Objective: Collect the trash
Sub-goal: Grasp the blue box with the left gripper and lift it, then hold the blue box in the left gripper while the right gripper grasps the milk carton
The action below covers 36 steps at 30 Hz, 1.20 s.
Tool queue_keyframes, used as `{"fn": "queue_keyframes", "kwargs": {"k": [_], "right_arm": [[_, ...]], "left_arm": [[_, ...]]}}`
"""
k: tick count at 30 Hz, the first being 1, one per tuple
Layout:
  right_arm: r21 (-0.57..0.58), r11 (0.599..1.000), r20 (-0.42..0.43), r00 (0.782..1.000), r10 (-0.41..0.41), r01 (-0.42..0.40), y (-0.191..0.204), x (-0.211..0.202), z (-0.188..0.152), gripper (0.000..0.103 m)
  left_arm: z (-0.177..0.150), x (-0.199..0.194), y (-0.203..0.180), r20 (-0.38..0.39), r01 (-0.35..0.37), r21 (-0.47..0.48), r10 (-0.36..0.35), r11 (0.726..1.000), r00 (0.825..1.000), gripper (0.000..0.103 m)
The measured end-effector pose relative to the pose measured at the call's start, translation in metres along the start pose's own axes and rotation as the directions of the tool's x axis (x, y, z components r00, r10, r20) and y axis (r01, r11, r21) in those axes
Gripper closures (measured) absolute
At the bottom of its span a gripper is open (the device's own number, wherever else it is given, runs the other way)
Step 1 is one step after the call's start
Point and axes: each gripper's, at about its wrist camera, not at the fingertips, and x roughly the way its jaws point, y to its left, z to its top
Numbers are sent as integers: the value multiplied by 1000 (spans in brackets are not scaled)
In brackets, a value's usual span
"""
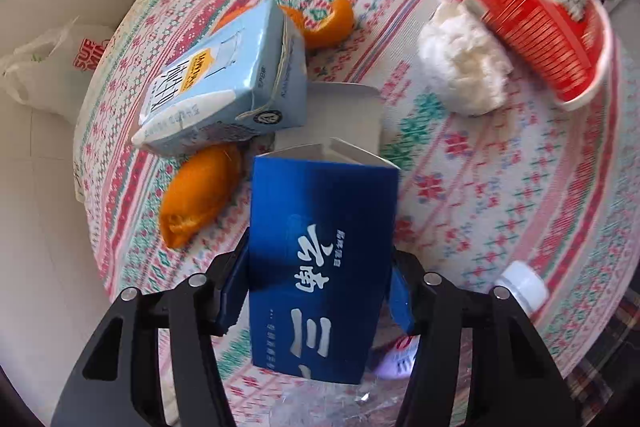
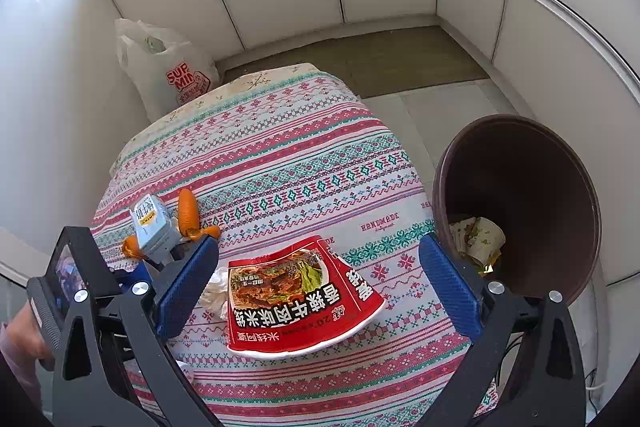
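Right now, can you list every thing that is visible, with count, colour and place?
blue box: 1, dark blue, between left gripper's fingers
milk carton: 1, light blue, lying on table
orange peel: several pieces, orange, around carton
tissue: 1, white, beside noodle cup
noodle cup: 1, red, on its side
bottle: 1, clear, white cap, table edge
tablecloth: 1, patterned red, green
bin: 1, brown, beside table
plastic bag: 1, white, floor
left gripper: 1, black, blue pads
right gripper: 1, open, above cup

A dark blue cardboard box (image 1: 324, 267) with white characters lies on a tablecloth (image 2: 304, 163) striped pink, red and teal; far left, orange peels (image 1: 200, 191).
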Motion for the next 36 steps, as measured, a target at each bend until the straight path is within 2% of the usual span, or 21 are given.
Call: {"fn": "queue_keyframes", "kwargs": {"k": [3, 6, 8, 9, 12, 13, 14, 16, 18, 19, 20, 21, 23, 25, 27, 31, 34, 36], "right_arm": [[-8, 1000, 6, 1000, 6, -6, 0, -4, -2, 7], [-15, 1000, -4, 1000, 17, -18, 0, -5, -4, 7], [-21, 999, -12, 999, 33, -34, 2, -4, -5, 7], [-23, 998, -18, 999, 49, -50, 4, -3, -5, 7], [-22, 992, -49, 991, 125, -126, 13, -1, -8, 7], [-22, 988, -58, 987, 149, -150, 18, 0, -9, 7], [-26, 985, -67, 984, 167, -169, 23, 1, -10, 7], [-39, 979, -82, 977, 197, -200, 36, 3, -13, 7], [-55, 976, -93, 974, 207, -213, 48, 5, -15, 7], [-58, 973, -99, 971, 218, -224, 52, 5, -16, 7], [-53, 968, -107, 965, 239, -245, 56, 7, -16, 7], [-44, 960, -119, 956, 269, -276, 62, 9, -16, 7], [-48, 948, -131, 942, 307, -316, 75, 11, -15, 7], [-84, 932, -146, 930, 338, -352, 93, 14, -15, 7], [-110, 931, -176, 929, 325, -347, 114, 23, -12, 7], [-180, 940, -217, 944, 249, -290, 155, 46, 3, 8], [-184, 938, -283, 930, 236, -294, 179, 71, 15, 8], [-197, 937, -310, 925, 219, -288, 189, 86, 18, 8]], "left_arm": [[-14, -27, 4, 121, 40, -119, -26, 992, 992, 49], [-29, -57, 13, 247, 98, -250, -34, 963, 968, 49], [-43, -78, 22, 349, 178, -365, -43, 914, 936, 49], [-52, -86, 26, 399, 230, -419, -50, 878, 916, 49], [-81, -105, 35, 544, 405, -531, -68, 745, 837, 49], [-95, -109, 37, 592, 474, -547, -82, 690, 802, 49], [-104, -111, 35, 616, 516, -553, -95, 654, 782, 49], [-109, -113, 41, 649, 578, -546, -130, 606, 749, 49], [-114, -125, 41, 694, 612, -523, -121, 593, 710, 49], [-117, -133, 42, 704, 598, -524, -86, 607, 705, 49], [-120, -141, 40, 700, 565, -541, -38, 623, 713, 49], [-120, -145, 39, 684, 516, -569, 19, 640, 729, 49], [-120, -148, 38, 640, 427, -622, 113, 657, 760, 49], [-114, -148, 39, 581, 328, -677, 205, 658, 788, 49], [-111, -151, 40, 529, 240, -718, 287, 654, 799, 49], [-108, -153, 48, 488, 160, -755, 383, 636, 784, 49], [-108, -156, 58, 473, 126, -776, 439, 618, 764, 49], [-111, -159, 66, 480, 144, -785, 446, 602, 755, 49]]}}
